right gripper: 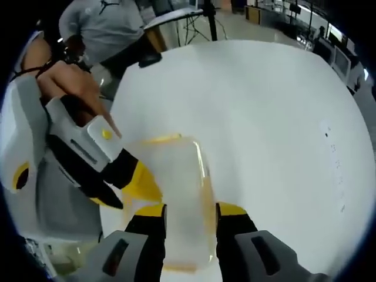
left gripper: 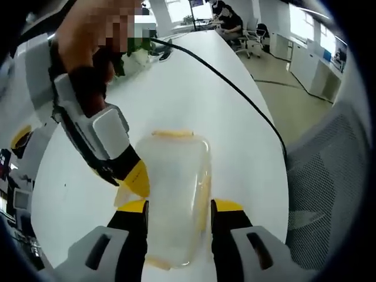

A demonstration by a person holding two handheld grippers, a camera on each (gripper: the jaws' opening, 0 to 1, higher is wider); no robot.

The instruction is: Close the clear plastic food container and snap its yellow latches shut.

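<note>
Two hand-held grippers work the container point(left gripper: 173, 194) on the white counter point(left gripper: 194, 88). Left hand-held gripper point(left gripper: 179, 212) straddles it, jaws apart, released; right hand-held gripper point(right gripper: 191, 216) likewise, spread over its end. Lid looks seated. Best press each yellow latch point(left gripper: 172, 134) squarely down while the other side steadies.

The left claw point(left gripper: 179, 207), black with yellow tips, stands parted. The right claw point(right gripper: 190, 211) stands parted too. Each claw reaches in beside the other from the left, a hand point(right gripper: 73, 88) gripping behind it.
</note>
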